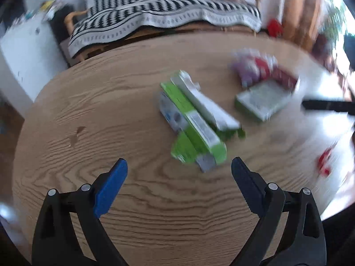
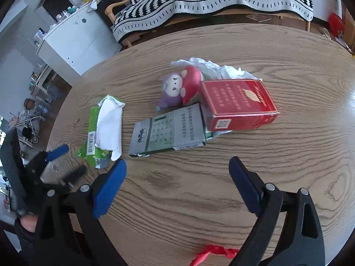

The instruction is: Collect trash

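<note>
Two grippers are in view, both with jaws spread apart and nothing between them. The left gripper (image 1: 179, 166) hangs over the wooden tabletop (image 1: 88, 115) with one torn green carton (image 1: 195, 122) lying flat just ahead of its fingertips and slightly toward its right finger; that view is motion-blurred. From the right gripper (image 2: 177, 166), the same green carton (image 2: 104, 130) lies ahead and to the left, near the left gripper (image 2: 66, 161) seen at that side. One grey-green box (image 2: 168, 130) lies flat straight ahead of the right gripper, and one red box (image 2: 239, 104) rests beyond it to the right, touching its far corner. One plush toy (image 2: 179, 86), purple with a red cap, sits past the grey-green box, with one crumpled white plastic bag (image 2: 217, 68) behind it. One red ribbon (image 2: 213, 252) lies on the tabletop below the right gripper, nearer than its fingertips.
</note>
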The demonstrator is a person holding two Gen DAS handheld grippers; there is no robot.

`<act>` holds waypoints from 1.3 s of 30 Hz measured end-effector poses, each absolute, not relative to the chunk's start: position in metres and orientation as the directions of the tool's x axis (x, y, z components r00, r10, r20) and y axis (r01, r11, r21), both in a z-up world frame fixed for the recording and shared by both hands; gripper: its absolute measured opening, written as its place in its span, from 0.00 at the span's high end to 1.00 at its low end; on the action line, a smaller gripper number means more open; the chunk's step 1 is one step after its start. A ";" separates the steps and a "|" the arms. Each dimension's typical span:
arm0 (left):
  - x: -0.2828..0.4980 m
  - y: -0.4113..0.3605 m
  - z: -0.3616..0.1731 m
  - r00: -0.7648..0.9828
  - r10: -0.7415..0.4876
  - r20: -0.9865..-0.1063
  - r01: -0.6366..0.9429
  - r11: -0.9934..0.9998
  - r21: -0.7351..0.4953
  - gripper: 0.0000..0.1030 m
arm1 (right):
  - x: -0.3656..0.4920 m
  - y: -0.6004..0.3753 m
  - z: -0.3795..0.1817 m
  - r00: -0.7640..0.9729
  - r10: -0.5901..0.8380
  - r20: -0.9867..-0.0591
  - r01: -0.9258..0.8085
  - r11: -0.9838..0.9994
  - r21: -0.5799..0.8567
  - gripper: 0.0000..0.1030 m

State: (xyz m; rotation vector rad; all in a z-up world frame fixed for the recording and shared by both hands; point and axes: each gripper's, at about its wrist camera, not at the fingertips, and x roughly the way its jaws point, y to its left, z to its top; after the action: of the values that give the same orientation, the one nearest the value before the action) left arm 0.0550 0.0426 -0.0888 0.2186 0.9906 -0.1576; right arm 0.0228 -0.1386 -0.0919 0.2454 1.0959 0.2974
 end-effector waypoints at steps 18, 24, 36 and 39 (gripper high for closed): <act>0.131 -0.037 -0.055 0.561 -0.250 -0.789 0.280 0.954 -0.103 0.11 | -0.022 -0.203 -0.087 0.439 0.322 -0.839 -0.004 0.934 0.356 0.12; 0.112 -0.091 -0.077 0.529 -0.215 -0.821 0.495 0.864 0.093 0.11 | -0.001 -0.248 -0.097 0.463 0.455 -0.760 0.122 0.817 0.563 0.12; 0.103 -0.089 -0.109 0.527 -0.136 -0.839 0.573 0.786 0.233 0.11 | 0.056 -0.241 -0.143 0.510 0.680 -0.526 0.292 0.438 0.850 0.13; 0.104 -0.090 -0.110 0.534 -0.145 -0.833 0.575 0.784 0.232 0.16 | 0.060 -0.241 -0.143 0.554 0.652 -0.517 0.308 0.417 0.855 0.20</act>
State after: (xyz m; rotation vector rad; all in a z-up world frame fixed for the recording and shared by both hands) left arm 0.1043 -0.0900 -0.1099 0.5258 0.9139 -0.4530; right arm 0.0601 -0.2414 -0.1433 1.1687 1.0130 0.2706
